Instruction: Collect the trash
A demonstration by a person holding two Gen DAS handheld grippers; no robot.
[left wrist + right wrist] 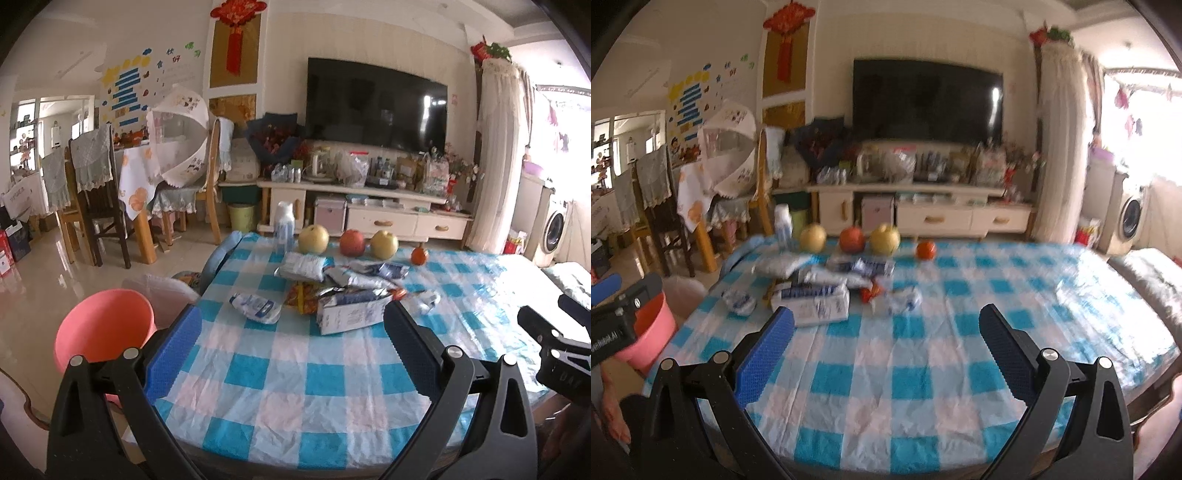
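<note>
A heap of crumpled wrappers [343, 284] [827, 284] lies on the blue-and-white checked table [280, 373] [923, 369], with a flattened white carton [351, 314] [812, 304] nearest me. One loose white wrapper [255, 306] [738, 301] sits left of the heap, another crumpled one [424, 301] [903, 299] to its right. A pink bin [103, 328] [650, 336] stands on the floor left of the table. My left gripper [293, 332] is open above the near table, short of the carton. My right gripper [886, 332] is open too, nothing between its fingers.
Two yellow pears [313, 238] [384, 243], a red apple [352, 242], a small orange fruit [420, 255] and a white bottle [284, 225] line the table's far edge. Chairs [96, 199] and a TV cabinet [369, 206] stand beyond. A cushioned seat [1152, 280] is on the right.
</note>
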